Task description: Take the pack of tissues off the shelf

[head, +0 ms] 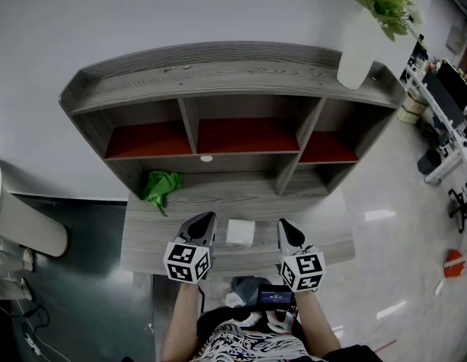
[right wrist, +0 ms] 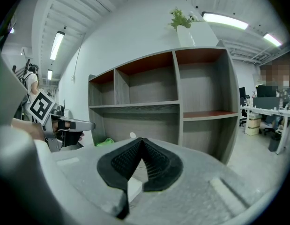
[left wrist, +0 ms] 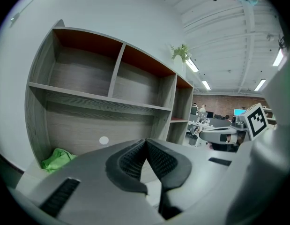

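- left gripper: its two dark ribbed pads meet at the tip with no gap; nothing is caught between them; it holds nothing
- in the head view the left gripper lies over the desk near its front edge, pointing toward the shelf
- right gripper: jaws likewise pressed together at the tip; nothing is gripped
- in the head view the right gripper lies level with the left one, also over the front edge of the desk
- pack of tissues: a white block lying flat on the desk close to the front edge, about midway along it; it sits between the two grippers, just beside the left one and a little further from the right; neither gripper is seen touching it
- green cloth: crumpled at the back left of the desk, against the shelf's back panel
- white vase with a green plant: upright at the right end of the shelf's top board
- markings: each gripper's cube bears black-and-white square patterns; a small lit screen shows below the right gripper, its writing too small to read
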`<action>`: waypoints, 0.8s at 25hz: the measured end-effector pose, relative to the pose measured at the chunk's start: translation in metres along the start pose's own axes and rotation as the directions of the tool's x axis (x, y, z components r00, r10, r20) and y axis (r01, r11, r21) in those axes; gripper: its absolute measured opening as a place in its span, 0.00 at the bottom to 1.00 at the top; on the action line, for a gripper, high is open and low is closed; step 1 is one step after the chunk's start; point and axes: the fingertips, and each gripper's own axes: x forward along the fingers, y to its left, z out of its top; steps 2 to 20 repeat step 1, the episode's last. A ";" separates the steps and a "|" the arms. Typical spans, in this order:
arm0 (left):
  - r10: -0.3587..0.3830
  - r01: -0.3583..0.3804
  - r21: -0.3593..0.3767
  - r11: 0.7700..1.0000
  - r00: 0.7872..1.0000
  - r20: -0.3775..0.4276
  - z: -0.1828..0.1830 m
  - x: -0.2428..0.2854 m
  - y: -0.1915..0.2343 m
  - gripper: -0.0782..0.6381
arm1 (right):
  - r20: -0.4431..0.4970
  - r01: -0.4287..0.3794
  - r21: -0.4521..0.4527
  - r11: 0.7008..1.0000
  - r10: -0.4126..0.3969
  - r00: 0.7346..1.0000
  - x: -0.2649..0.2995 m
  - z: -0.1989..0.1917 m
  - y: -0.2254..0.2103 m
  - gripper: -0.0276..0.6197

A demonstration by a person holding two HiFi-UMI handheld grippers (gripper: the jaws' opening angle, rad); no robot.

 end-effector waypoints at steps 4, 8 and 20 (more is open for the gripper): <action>-0.002 0.002 0.001 1.000 1.000 0.000 0.000 0.000 0.000 0.12 | -0.001 0.002 0.001 1.000 -0.002 1.000 0.000 0.000 -0.001 0.05; -0.002 0.002 0.001 1.000 1.000 0.000 0.000 0.000 0.000 0.12 | -0.001 0.002 0.001 1.000 -0.002 1.000 0.000 0.000 -0.001 0.05; -0.002 0.002 0.001 1.000 1.000 0.000 0.000 0.000 0.000 0.12 | -0.001 0.002 0.001 1.000 -0.002 1.000 0.000 0.000 -0.001 0.05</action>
